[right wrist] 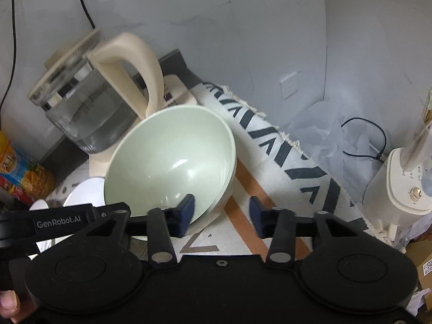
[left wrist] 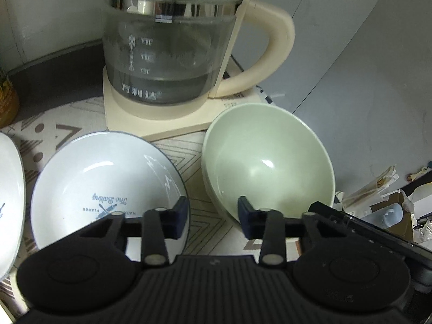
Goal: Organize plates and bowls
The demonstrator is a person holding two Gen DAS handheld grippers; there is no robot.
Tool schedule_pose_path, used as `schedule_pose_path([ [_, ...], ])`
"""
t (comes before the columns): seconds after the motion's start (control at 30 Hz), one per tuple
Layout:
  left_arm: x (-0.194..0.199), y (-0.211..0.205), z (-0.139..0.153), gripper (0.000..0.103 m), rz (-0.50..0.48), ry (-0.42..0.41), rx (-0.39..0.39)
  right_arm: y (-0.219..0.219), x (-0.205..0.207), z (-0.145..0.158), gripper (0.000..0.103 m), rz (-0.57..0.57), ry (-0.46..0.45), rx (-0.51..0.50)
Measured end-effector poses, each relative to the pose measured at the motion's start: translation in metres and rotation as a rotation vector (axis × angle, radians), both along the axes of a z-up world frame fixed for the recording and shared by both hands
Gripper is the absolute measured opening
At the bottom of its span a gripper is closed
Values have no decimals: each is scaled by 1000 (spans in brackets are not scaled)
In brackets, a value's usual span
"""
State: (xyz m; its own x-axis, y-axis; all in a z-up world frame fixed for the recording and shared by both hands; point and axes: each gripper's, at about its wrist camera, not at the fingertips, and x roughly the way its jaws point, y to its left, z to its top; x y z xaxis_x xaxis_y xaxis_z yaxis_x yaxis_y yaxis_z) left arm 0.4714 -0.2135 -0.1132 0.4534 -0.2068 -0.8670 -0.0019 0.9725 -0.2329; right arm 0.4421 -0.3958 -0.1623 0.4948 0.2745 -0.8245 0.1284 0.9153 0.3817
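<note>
Left gripper: the left gripper (left wrist: pixel 213 217) hangs low over the patterned cloth (left wrist: pixel 189 148), jaws partly apart with nothing between them; only cloth shows in the gap. One pad overlaps the white bowl's rim and the other the green bowl's rim; contact with either cannot be told.
Right gripper: the right gripper (right wrist: pixel 221 216) straddles the near rim of the green bowl (right wrist: pixel 172 156), its left pad inside the bowl and its right pad outside over the cloth. The jaws are partly apart and not pressing the wall.
Green bowl: pale green, empty, upright near the cloth's right edge, just in front of the kettle's base.
White bowl: the white bowl (left wrist: pixel 108 183), with blue print inside, sits left of the green bowl, a strip of cloth between them. Another white dish (left wrist: pixel 10 189) shows at the far left edge.
Kettle: a glass kettle (left wrist: pixel 167 43) with a cream handle stands on its cream base directly behind both bowls, crowding the back.
Beside the table: a juice carton (right wrist: pixel 24 172) at the left, a white appliance (right wrist: pixel 399 189) and a black cable to the right.
Person: a fingertip (right wrist: pixel 9 305) shows at the lower left corner of the right wrist view.
</note>
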Motion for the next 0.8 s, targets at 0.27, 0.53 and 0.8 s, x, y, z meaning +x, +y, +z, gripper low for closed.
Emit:
schedule_pose_path([
  [0.27,-3,-7,3,18,24,10,-15,2,-2,4,23,39,-21,43],
  [0.53,-24,-6,18,18,52,-10,-19,0,-19,20,23,62,-75,44],
  [0.8,-48,-4,37,18,83,-59,-27,-3,-39,37,23,79,-132,53],
])
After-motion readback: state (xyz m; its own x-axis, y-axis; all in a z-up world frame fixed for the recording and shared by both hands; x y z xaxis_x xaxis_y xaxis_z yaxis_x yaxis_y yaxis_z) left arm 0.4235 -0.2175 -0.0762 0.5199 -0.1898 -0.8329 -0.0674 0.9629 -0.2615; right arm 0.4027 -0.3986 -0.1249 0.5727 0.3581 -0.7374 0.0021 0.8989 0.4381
